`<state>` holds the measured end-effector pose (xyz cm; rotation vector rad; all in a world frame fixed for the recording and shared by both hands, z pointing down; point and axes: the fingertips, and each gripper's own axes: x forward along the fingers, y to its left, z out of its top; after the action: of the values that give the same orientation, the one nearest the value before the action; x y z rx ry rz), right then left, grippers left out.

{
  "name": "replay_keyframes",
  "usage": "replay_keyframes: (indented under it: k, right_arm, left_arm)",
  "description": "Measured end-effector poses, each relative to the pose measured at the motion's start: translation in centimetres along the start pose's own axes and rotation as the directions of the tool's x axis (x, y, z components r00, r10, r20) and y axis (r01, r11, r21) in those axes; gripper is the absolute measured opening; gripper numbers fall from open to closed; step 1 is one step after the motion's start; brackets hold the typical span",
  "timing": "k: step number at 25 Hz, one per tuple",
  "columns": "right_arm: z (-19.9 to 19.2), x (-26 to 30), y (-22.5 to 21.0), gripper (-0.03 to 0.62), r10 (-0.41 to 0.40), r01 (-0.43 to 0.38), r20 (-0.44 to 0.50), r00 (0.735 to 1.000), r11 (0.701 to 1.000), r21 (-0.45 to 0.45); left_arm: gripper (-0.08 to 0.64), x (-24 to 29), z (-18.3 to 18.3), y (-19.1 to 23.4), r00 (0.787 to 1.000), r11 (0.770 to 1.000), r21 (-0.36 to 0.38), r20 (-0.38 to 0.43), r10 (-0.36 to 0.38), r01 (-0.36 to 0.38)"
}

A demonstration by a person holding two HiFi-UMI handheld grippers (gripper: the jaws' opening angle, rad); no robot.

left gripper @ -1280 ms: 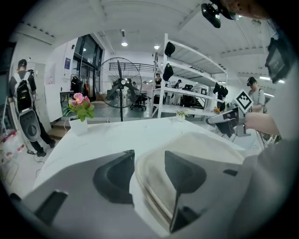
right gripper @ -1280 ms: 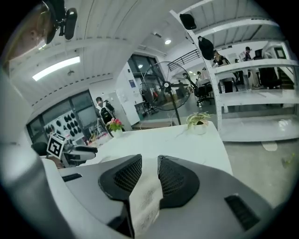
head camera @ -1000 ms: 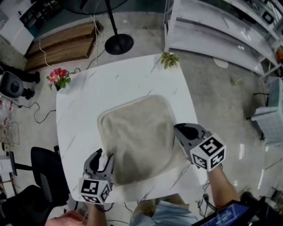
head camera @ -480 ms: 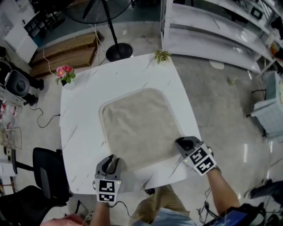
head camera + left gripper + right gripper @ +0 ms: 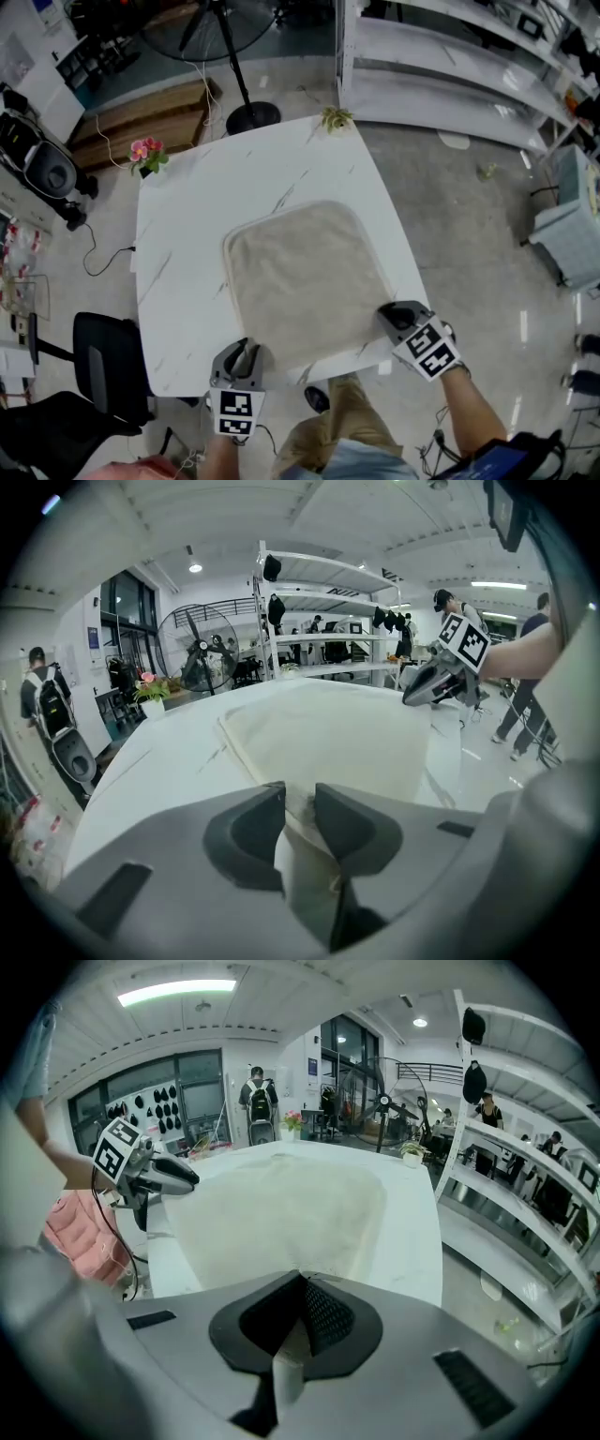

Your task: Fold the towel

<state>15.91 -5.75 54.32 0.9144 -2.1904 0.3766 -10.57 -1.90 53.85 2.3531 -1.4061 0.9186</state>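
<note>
Both tools have come down onto the near edge of the flat, square beige terry towel [image 5: 302, 281] within the last second. The left gripper [image 5: 242, 354], whose jaws stood wider a second ago, has just been closing. Its view shows them now partly closed, with the near-left corner bunched between the pads. The right gripper [image 5: 392, 317], a second ago further along the right-hand edge, is now at the near-right corner. Its jaws are closed almost completely, and a thin pale strip of fabric appears pinched between them. Assessment: both near corners are secured, no fold has been made, and the cloth is ready to be lifted and carried toward the far edge. The towel lies flat slightly toward the near side of the square white marble-effect table [image 5: 187, 216], with no crease seen. A small green plant [image 5: 335, 118] sits at the table's far corner and pink flowers [image 5: 145, 152] at its left corner. Beyond are a black fan stand [image 5: 251, 112], wooden boards [image 5: 150, 112], white shelving [image 5: 441, 66] and a black chair [image 5: 103, 366] on a grey floor.
</note>
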Motion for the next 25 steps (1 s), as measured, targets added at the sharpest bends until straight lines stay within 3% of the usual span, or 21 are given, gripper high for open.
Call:
replay_keyframes:
  k: [4, 7, 11, 13, 16, 20, 25]
  right_arm:
    - [-1.0, -1.0, 1.4, 0.014, -0.010, 0.010, 0.015, 1.000, 1.000, -0.004]
    - [0.5, -2.5, 2.0, 0.015, 0.013, -0.010, 0.074, 0.997, 0.999, -0.049]
    - [2.6, -5.4, 2.2, 0.035, 0.062, -0.046, 0.169, 0.984, 0.994, -0.097]
    - [2.8, -6.4, 2.3, 0.059, 0.087, -0.057, 0.189, 0.978, 0.986, -0.156]
    - [3.1, -6.8, 2.3, 0.119, 0.134, -0.079, 0.195, 0.972, 0.960, -0.267]
    - [3.0, -6.8, 3.1, 0.172, 0.220, -0.138, 0.191, 0.957, 0.920, -0.367]
    - [2.2, -6.7, 3.6, 0.209, 0.292, -0.197, 0.144, 0.945, 0.864, -0.463]
  left_arm:
    - [0.092, -1.6, -0.7, -0.8, 1.000, 1.000, 0.015, 0.021, 0.008, -0.009]
    - [0.095, -3.3, 0.8, -0.1, 0.995, 0.999, 0.046, 0.096, 0.017, -0.021]
    - [0.174, -5.7, 3.0, -0.3, 0.981, 0.988, 0.150, 0.182, -0.068, 0.040]
    - [0.200, -6.5, 3.4, -1.5, 0.972, 0.957, 0.277, 0.186, -0.142, 0.087]
    - [0.202, -6.3, 2.2, -3.5, 0.958, 0.882, 0.447, 0.155, -0.242, 0.150]
    - [0.204, -5.3, -1.4, -4.9, 0.948, 0.815, 0.530, 0.060, -0.312, 0.235]
    - [0.183, -4.7, -2.3, -5.5, 0.946, 0.735, 0.626, -0.013, -0.324, 0.260]
